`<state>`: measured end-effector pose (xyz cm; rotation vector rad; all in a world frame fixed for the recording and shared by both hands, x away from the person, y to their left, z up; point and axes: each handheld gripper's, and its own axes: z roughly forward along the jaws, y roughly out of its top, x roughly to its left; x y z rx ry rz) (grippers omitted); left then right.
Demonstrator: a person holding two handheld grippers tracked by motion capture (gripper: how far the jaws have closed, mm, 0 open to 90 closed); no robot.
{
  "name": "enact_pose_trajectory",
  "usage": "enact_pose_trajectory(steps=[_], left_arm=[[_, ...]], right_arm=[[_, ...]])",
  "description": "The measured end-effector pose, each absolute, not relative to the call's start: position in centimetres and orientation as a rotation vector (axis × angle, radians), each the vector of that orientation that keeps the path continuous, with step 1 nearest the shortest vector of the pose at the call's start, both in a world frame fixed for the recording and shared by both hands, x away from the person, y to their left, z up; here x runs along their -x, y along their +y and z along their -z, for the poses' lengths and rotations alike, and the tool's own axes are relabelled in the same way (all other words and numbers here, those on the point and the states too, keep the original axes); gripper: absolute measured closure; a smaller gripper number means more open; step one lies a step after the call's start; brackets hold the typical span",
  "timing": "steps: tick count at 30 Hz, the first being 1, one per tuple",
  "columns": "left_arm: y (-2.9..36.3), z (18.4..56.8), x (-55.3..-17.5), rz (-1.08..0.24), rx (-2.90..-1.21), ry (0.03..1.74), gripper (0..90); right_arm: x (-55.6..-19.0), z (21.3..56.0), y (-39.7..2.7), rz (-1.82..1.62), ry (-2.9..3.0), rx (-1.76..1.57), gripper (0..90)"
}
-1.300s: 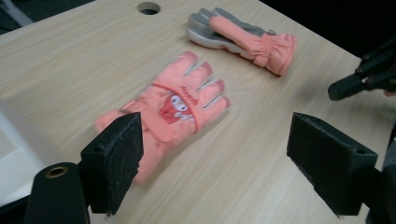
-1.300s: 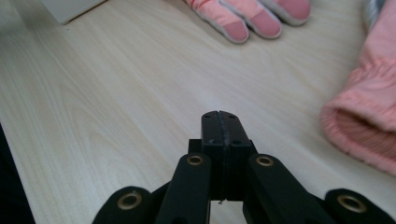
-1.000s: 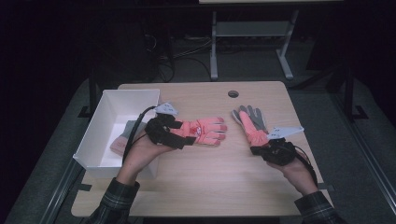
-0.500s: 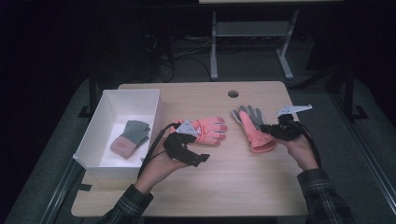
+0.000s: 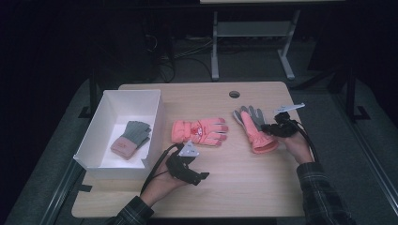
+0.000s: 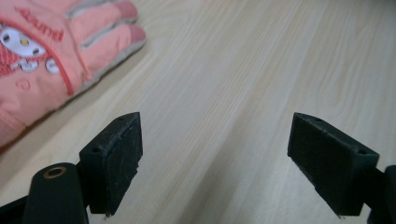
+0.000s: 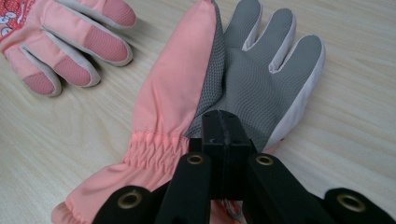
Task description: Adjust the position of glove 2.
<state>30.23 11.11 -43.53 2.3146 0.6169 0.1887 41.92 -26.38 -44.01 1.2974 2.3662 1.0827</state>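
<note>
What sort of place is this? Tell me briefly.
Probably a lab or recording workspace: a wooden table with a cable hole, cables and a metal stand on the dark floor behind, gloves laid out beside a white box.

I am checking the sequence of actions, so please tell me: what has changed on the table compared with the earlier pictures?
The left gripper let go of the pink patterned glove and drew back toward the person, jaws open over bare table. The right gripper swung from the near side to the right of the palm-up glove, jaws shut at its wrist. Both gloves, the grey mitten and the white box hardly moved.
</note>
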Motion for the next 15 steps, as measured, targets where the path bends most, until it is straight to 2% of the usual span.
enact_pose_trajectory(steps=[15], left_arm=[[10.9, 44.1, -30.2, -0.189, -2.327, 0.602, 17.7]], right_arm=[[-38.9, 43.6, -25.1, -1.063, 2.477, -1.224, 90.0]])
